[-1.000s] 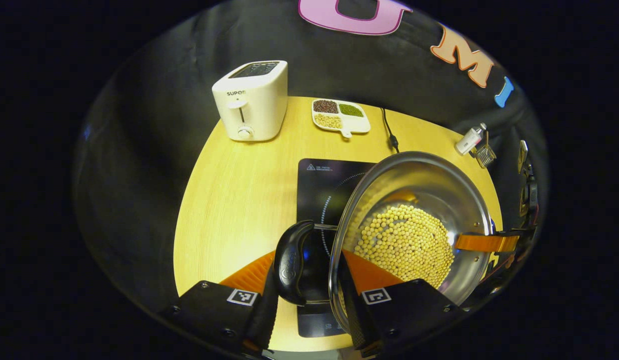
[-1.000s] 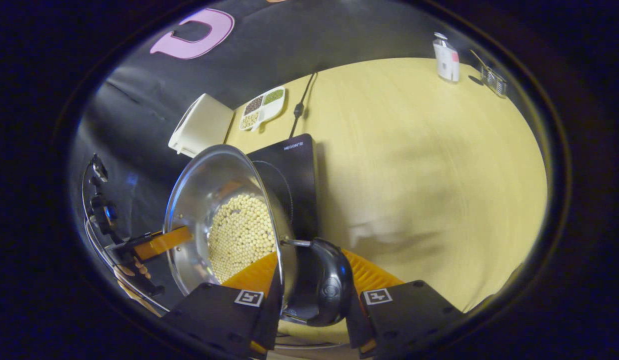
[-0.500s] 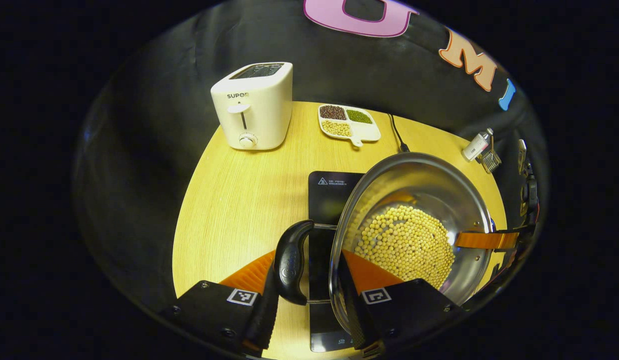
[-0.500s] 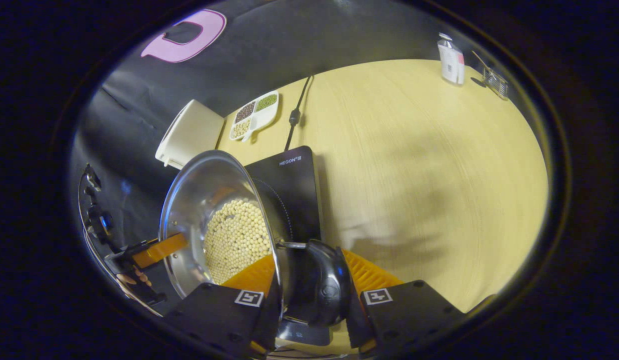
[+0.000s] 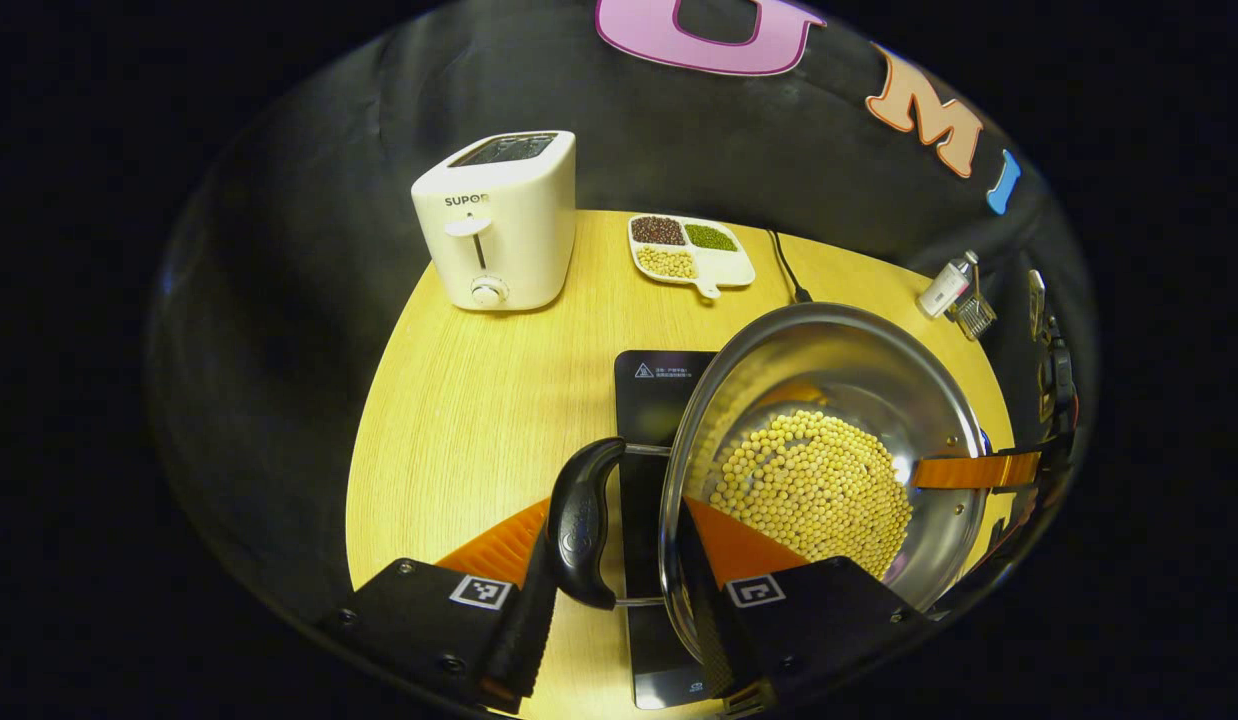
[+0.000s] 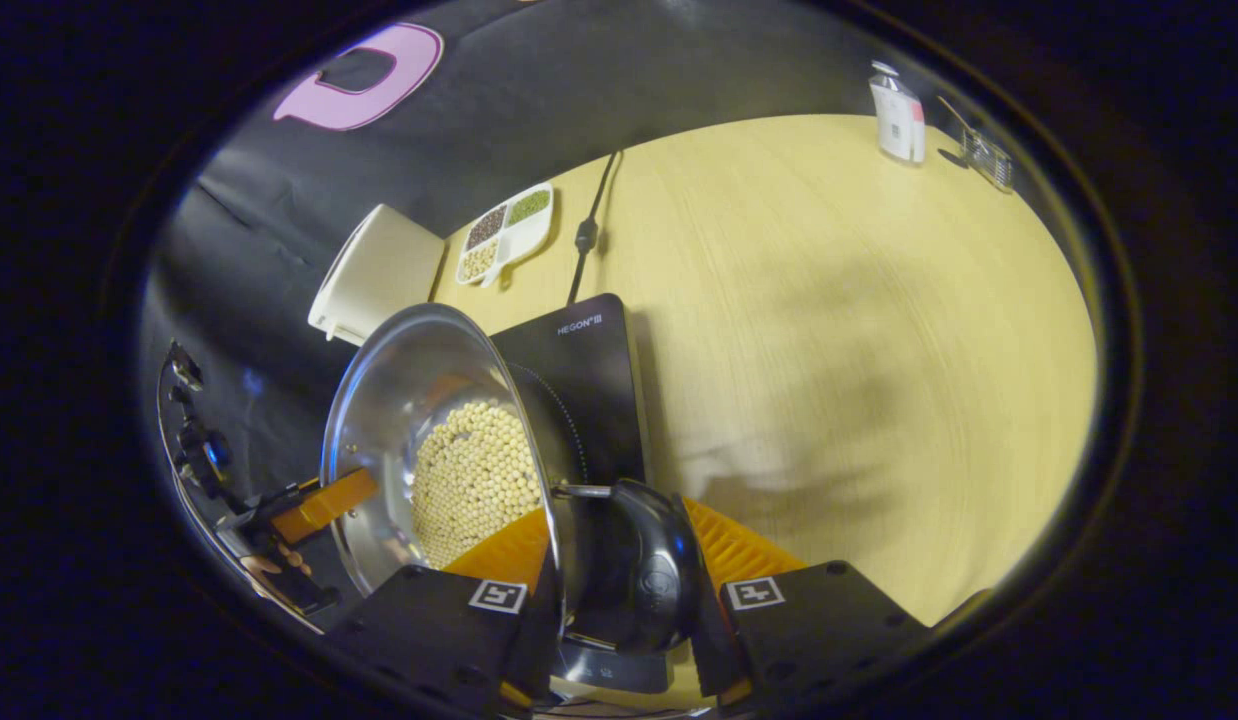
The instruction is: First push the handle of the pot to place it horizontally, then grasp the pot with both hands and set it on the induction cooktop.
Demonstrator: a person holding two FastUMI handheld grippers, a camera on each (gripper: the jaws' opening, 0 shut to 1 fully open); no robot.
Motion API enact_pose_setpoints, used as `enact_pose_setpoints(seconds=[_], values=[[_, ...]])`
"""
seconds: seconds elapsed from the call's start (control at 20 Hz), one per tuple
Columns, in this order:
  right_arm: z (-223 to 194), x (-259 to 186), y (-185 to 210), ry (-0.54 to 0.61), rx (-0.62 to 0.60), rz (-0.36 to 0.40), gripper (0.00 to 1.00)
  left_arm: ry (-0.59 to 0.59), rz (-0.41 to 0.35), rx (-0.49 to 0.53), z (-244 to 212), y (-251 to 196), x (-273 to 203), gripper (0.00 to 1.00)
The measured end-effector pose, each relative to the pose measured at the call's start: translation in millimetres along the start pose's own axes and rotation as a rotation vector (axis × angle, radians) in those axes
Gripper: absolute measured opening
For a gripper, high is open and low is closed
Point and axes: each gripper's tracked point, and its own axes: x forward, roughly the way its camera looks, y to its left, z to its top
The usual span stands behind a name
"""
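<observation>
Meanwhile, over the last second the pot (image 5: 829, 450) had drifted with me across the induction cooktop (image 5: 654, 385): in the left gripper view more of the cooktop's far edge and its printed corner had come out from behind the pot's rim, and the near edge with its control strip had slid into sight below my fingers. My left gripper (image 5: 619, 580) was clamped on the pot's left handle (image 5: 582, 520), one finger outside the black loop and the other against the pot wall inside the rim. My right gripper (image 6: 629, 600) was closed the same way on the right handle (image 6: 659, 580), and I could see that gripper's finger (image 5: 974, 470) reaching in from the far side of the pot. The pot hung above the cooktop, lifted clear, its load of pale beans (image 5: 814, 490) lying level and none spilled. Both handles stuck out sideways, so I judged the pushing step done and the carry nearly over. What remained, I thought, was to centre the pot on the cooktop's ring and lower both hands together, keeping it flat so the beans stayed put. Beyond the cooktop stood the toaster (image 5: 494, 220) and the divided dish (image 5: 691, 248), well apart from my path.
</observation>
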Motion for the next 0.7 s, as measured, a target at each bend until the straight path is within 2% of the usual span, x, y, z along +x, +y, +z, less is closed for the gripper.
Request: enact_pose_setpoints(seconds=[0.3, 0.45, 0.5, 0.55, 0.6, 0.65, 0.7], values=[[2, -1, 0, 0.013, 0.022, -0.004, 0.53, -0.002, 0.007, -0.010, -2, 1, 0, 0.66], [11, -4, 0, -0.014, 0.029, 0.011, 0.52, -0.042, 0.043, -0.057, 0, 6, 0, 0.71], [17, -10, 2, -0.036, 0.030, 0.028, 0.58, -0.066, 0.066, -0.076, 2, 11, -1, 0.82], [24, -17, 3, -0.068, 0.027, 0.043, 0.72, -0.104, 0.076, -0.097, 4, 14, -6, 0.91], [32, -28, 0, -0.109, 0.015, 0.048, 0.81, -0.145, 0.082, -0.122, 10, 13, -9, 1.00], [39, -35, -1, -0.147, -0.004, 0.054, 0.98, -0.193, 0.097, -0.143, 16, 12, -17, 0.98], [46, -47, 0, -0.186, -0.021, 0.069, 0.98, -0.245, 0.113, -0.160, 22, 12, -27, 0.98]])
